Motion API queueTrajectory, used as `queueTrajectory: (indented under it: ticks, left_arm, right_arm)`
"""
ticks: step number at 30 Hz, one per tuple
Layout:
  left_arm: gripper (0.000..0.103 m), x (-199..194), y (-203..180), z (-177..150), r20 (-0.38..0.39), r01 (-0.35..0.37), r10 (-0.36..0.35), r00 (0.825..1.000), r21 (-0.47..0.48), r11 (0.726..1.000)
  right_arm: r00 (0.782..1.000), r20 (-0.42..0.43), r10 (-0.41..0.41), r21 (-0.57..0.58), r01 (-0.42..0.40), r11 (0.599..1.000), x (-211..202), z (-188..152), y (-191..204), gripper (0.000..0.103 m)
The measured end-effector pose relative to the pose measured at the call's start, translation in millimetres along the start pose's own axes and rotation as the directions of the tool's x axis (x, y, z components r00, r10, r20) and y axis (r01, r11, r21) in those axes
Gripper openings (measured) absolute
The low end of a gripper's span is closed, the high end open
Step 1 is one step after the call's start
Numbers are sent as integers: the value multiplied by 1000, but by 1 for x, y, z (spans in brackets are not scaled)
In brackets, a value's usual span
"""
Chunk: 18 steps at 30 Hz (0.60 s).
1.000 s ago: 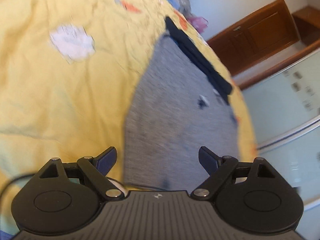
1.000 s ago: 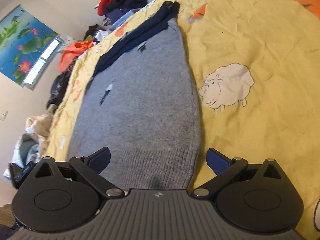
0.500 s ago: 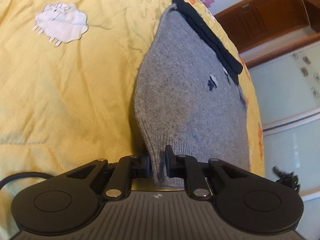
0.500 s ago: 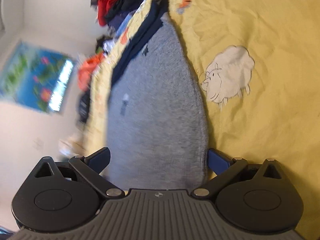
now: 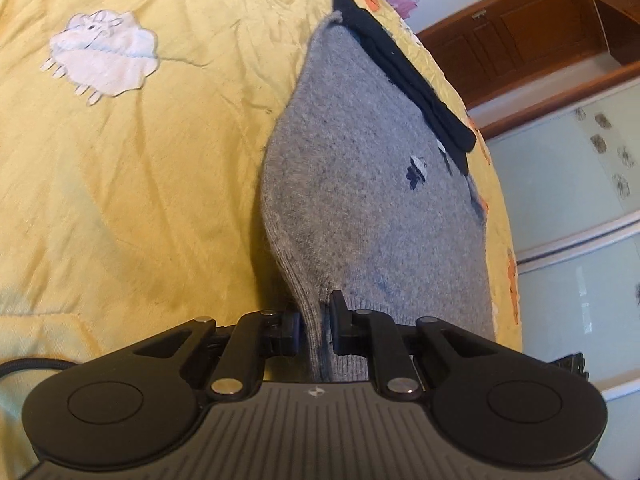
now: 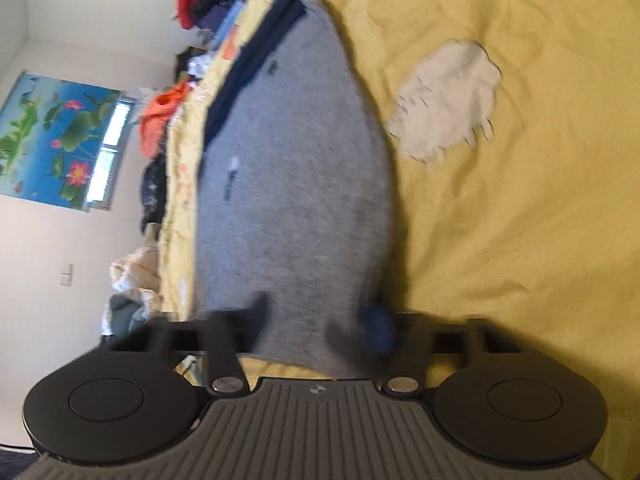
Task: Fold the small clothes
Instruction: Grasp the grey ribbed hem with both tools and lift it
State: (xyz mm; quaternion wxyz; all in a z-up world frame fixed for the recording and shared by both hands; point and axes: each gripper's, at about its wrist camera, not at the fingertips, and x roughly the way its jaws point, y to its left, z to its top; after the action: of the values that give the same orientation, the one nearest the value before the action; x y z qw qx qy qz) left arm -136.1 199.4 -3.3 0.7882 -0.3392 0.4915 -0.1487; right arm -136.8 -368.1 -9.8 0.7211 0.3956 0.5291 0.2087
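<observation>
The grey sweater (image 5: 360, 208) lies flat on the yellow bed cover (image 5: 140, 180). The left tongs (image 5: 314, 326) pinch its hem; the right tongs (image 6: 316, 326), blurred, have just closed on the hem too

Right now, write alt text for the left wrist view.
The left gripper pinches the near ribbed hem of a grey knitted garment lying on a yellow quilt. A dark garment lies along its far edge.
</observation>
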Motion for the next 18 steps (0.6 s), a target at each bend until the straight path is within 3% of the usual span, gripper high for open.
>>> queueTrajectory:
  ticks: [1, 4, 10, 14, 18]
  left_arm:
    - [5, 0, -2, 0, -1, -21, 21, 1000, 17, 1000]
    - [5, -4, -7, 2, 11, -42, 41, 999, 46, 998]
    - [5, -25, -28, 27, 93, 54, -62, 994, 79, 995]
    - [5, -22, -51, 70, 159, 96, -114, 981, 119, 988]
    - [5, -3, -77, 134, 231, 125, -155, 961, 139, 982]
  right_arm:
    - [1000, 2, 6, -4, -6, 1000, 1, -2, -1, 11]
    - [1000, 12, -11, -46, 11, 999, -2, -5, 7, 12]
    - [989, 99, 107, -102, -97, 990, -22, 18, 33, 12]
    - [965, 176, 194, -171, -164, 972, -23, 68, 59, 12]
    - [932, 247, 266, -234, -209, 949, -8, 137, 85, 12]
